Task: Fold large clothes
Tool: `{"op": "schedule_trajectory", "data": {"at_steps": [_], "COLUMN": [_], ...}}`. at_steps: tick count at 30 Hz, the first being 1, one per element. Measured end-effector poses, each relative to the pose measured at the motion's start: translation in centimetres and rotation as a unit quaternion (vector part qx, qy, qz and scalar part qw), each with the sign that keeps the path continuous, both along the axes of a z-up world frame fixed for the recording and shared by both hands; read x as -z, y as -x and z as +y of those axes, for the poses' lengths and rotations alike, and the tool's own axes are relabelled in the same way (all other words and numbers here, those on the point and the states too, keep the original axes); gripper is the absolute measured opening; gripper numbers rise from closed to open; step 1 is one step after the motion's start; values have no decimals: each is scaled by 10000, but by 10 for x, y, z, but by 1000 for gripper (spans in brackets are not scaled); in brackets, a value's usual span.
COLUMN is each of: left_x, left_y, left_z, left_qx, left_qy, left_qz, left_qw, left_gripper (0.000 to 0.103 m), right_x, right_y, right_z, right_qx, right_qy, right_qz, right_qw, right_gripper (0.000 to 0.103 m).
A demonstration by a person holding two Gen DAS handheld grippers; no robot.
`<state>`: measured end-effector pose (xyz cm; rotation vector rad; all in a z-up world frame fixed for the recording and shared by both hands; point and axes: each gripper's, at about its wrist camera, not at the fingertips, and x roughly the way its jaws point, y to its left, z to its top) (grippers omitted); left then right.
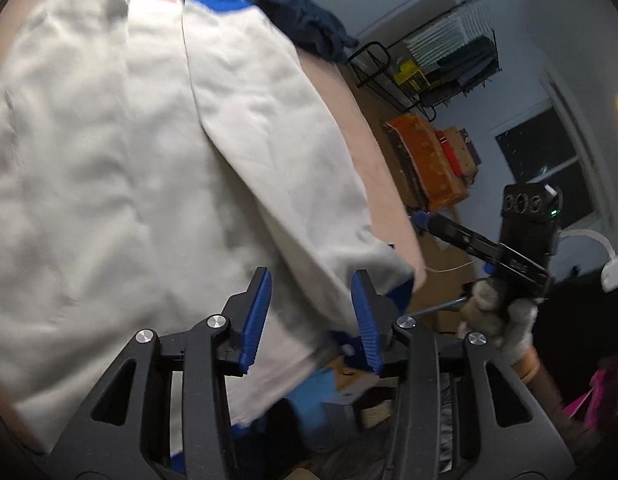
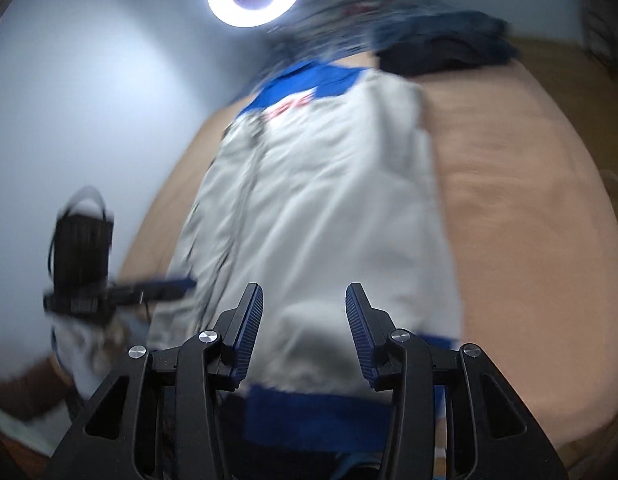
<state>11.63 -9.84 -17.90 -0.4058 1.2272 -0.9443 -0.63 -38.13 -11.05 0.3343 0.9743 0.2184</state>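
Grippers, left (image 1: 311,320) and right (image 2: 305,332), both gaping and empty, hover at the hem of a white jacket (image 2: 321,200) (blue-trimmed) stretching lengthwise away across the bed (image 2: 529,220).

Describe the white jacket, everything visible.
The white jacket looks like thin woven fabric with blue collar, cuff and hem bands and blurred red lettering near the collar. It lies spread, wrinkled, on the tan bed, hem nearest both cameras. Neither the open left gripper nor the open right gripper grips it.
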Motion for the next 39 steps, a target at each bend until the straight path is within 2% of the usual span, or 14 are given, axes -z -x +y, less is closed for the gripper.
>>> {"op": "schedule_trajectory", "data": {"at_steps": [2,7,10,11,12,18,24,27,33,34,35,36,39], "left_x": [7,27,37,40,41,42,41,38,38,38,38,37,35], "left_y": [-5,-25,-34,-35,-35,-28,-26,-19,-10,-10,-8,-6,-2], "left_z": [-10,-28,-36,-39,-43,-43,-36,-33,-28,-31,-31,-31,-36], "left_qx": [-113,-449,-503,-498,-442,-323,-333,-352,-306,-291,-280,-270,-218], "left_qy": [95,48,-3,-58,-207,-659,-623,-734,-941,-972,-992,-1000,-1007], "left_qz": [257,693,757,714,624,106,28,-191,-372,-395,-410,-420,-473], "left_qw": [9996,9966,9959,9962,9969,9972,9975,9965,9944,9941,9938,9937,9936], "left_gripper": [42,42,39,16,1,1,1,1,1,1,1,1,1], "right_x": [2,14,24,28,30,48,68,76,90,89,88,87,72], "right_y": [-7,-35,-47,-52,-55,-88,-131,-146,-170,-174,-178,-180,-180], "right_z": [-11,-21,-29,-32,-34,-56,-67,-67,-66,-64,-61,-59,-54], "right_qx": [117,181,267,286,294,518,591,626,606,580,553,522,506], "right_qy": [-70,-94,-186,-234,-266,-583,-1008,-1041,-1049,-996,-897,-736,-161], "right_qz": [5,76,151,182,210,345,495,575,623,599,587,643,546], "right_qw": [9999,9998,9994,9992,9990,9964,9919,9909,9907,9915,9927,9938,9971], "right_gripper": [42,42,42,42,42,42,42,42,42,40,17,5,4]}}
